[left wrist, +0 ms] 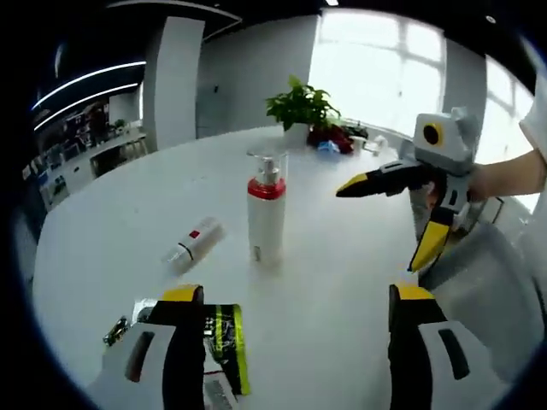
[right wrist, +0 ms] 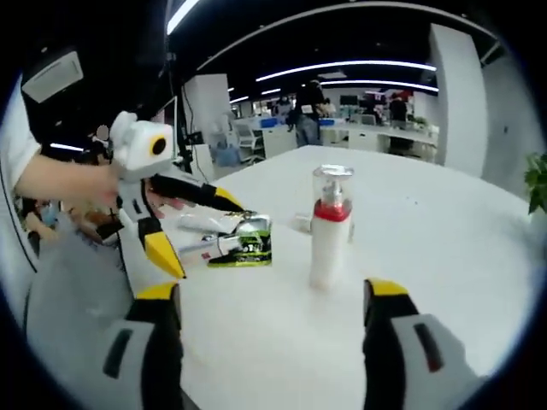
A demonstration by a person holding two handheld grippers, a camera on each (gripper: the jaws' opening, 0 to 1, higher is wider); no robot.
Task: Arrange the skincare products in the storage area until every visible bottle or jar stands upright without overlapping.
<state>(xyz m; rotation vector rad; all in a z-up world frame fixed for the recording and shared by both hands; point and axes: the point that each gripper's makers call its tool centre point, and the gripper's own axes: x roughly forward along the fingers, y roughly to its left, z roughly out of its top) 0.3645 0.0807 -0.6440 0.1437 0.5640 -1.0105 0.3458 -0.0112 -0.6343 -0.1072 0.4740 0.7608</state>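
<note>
Yellow-tipped jaws of the left gripper [left wrist: 295, 295] rise spread wide with nothing between them, above the white round surface [left wrist: 342, 256]. Across it the right gripper [left wrist: 383, 224], held in a hand [left wrist: 491, 179], also has its jaws parted and bare. Between the two a pump bottle [left wrist: 267, 209] with a red collar stands upright. Left of it a small white bottle [left wrist: 193, 244] lies on its side. Green-and-silver sachets [left wrist: 224, 337] lie flat by the near left jaw. A potted plant [left wrist: 301, 107] sits at the far edge.
</note>
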